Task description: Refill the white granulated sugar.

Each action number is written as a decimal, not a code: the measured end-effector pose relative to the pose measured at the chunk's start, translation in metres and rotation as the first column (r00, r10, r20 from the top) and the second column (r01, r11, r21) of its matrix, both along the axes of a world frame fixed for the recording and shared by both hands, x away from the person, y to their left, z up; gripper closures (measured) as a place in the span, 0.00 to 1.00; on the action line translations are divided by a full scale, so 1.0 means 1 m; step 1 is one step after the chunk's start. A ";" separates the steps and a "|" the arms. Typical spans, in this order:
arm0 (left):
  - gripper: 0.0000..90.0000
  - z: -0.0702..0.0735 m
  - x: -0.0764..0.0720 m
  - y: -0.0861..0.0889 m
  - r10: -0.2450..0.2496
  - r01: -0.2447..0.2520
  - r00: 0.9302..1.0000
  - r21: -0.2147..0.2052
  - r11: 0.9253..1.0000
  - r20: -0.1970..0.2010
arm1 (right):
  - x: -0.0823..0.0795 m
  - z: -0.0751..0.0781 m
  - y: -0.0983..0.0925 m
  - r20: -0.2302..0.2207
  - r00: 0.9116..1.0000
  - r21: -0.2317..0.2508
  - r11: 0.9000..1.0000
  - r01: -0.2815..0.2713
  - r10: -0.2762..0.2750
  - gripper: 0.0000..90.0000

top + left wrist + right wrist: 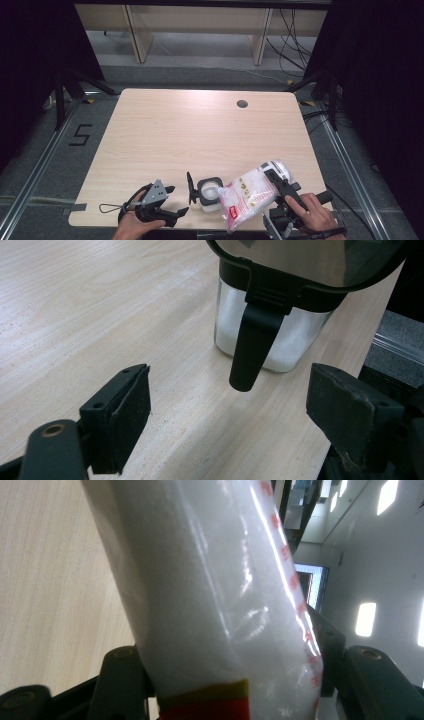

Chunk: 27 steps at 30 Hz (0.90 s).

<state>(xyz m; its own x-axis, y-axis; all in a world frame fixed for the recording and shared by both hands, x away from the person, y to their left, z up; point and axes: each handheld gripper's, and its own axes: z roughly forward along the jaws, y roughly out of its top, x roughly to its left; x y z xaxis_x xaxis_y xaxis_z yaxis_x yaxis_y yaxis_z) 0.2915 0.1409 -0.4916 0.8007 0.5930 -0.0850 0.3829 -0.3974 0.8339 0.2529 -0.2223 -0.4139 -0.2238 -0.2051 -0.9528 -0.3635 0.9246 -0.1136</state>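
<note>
Right gripper (274,176) is clamping a clear bag of white granules (248,197), jaws partway closed on it, tilting it over the open container (209,191) near the table's (200,125) front edge. Left gripper (176,201) is resting wide open, empty, just beside the container.

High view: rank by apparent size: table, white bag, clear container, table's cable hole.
1. table
2. white bag, tilted in the right gripper
3. clear container, lid open
4. cable hole, farther from camera, so less certain
</note>
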 end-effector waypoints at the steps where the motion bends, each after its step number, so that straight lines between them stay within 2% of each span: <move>1: 0.19 0.000 0.000 0.001 -0.001 0.001 1.000 0.011 1.000 0.001 | 0.000 0.000 0.000 -0.008 1.000 0.002 1.000 0.007 -0.007 0.50; 2: 0.19 0.000 -0.001 0.000 0.011 -0.011 1.000 -0.007 1.000 -0.010 | -0.001 -0.001 -0.001 -0.012 1.000 0.010 1.000 0.018 -0.018 0.50; 4: 0.19 0.000 -0.001 -0.001 0.015 -0.015 1.000 -0.011 1.000 -0.008 | 0.000 0.000 0.000 0.000 1.000 0.000 1.000 0.003 -0.003 0.50; 6: 0.19 0.000 -0.001 0.000 0.009 -0.009 1.000 0.001 1.000 -0.011 | 0.000 0.000 0.000 -0.003 1.000 0.003 1.000 0.000 0.000 0.50; 7: 0.19 0.000 -0.001 -0.001 0.015 -0.015 1.000 -0.011 1.000 -0.014 | 0.000 0.000 0.000 -0.001 1.000 -0.001 1.000 0.000 0.000 0.50; 8: 0.19 0.000 -0.001 0.000 0.007 -0.007 1.000 -0.001 1.000 -0.002 | 0.000 -0.001 0.000 -0.001 1.000 -0.002 1.000 0.001 -0.001 0.50; 9: 0.19 0.000 -0.001 0.000 0.009 -0.009 1.000 -0.010 1.000 -0.003 | 0.000 -0.001 0.000 -0.009 1.000 0.005 1.000 0.011 -0.011 0.50; 11: 0.19 0.000 0.000 0.000 -0.001 0.001 1.000 0.003 1.000 0.001 | 0.000 0.000 0.000 -0.001 1.000 0.000 1.000 0.000 0.000 0.50; 13: 0.19 0.000 -0.001 0.000 0.010 -0.010 1.000 -0.002 1.000 -0.004 | 0.000 0.000 0.001 0.002 1.000 0.000 1.000 -0.004 0.004 0.50; 14: 0.19 0.000 -0.001 0.000 0.013 -0.013 1.000 -0.006 1.000 -0.003 | 0.000 -0.002 0.000 -0.011 1.000 0.018 1.000 0.009 -0.009 0.50; 16: 0.19 0.000 0.000 0.001 0.000 0.000 1.000 0.009 1.000 -0.001 | 0.000 0.000 0.000 0.000 1.000 0.000 1.000 -0.002 0.002 0.50; 18: 0.19 0.000 -0.001 0.000 0.010 -0.010 1.000 -0.006 1.000 -0.003 | 0.000 -0.001 0.000 -0.006 1.000 0.001 1.000 0.002 -0.002 0.50; 24: 0.19 0.000 -0.001 0.000 0.013 -0.013 1.000 -0.005 1.000 -0.003 | 0.000 -0.001 0.000 -0.013 1.000 0.005 1.000 0.010 -0.010 0.50; 27: 0.19 0.001 0.000 0.000 -0.003 0.003 1.000 0.008 1.000 0.002 | 0.000 -0.002 0.000 -0.017 1.000 0.010 1.000 0.013 -0.013 0.50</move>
<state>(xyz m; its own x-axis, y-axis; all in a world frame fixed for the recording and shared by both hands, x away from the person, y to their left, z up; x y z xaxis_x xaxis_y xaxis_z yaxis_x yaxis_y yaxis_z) 0.2915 0.1412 -0.4910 0.8029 0.5909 -0.0789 0.3798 -0.4050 0.8317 0.2531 -0.2227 -0.4160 -0.2427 -0.1922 -0.9509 -0.3535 0.9303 -0.0978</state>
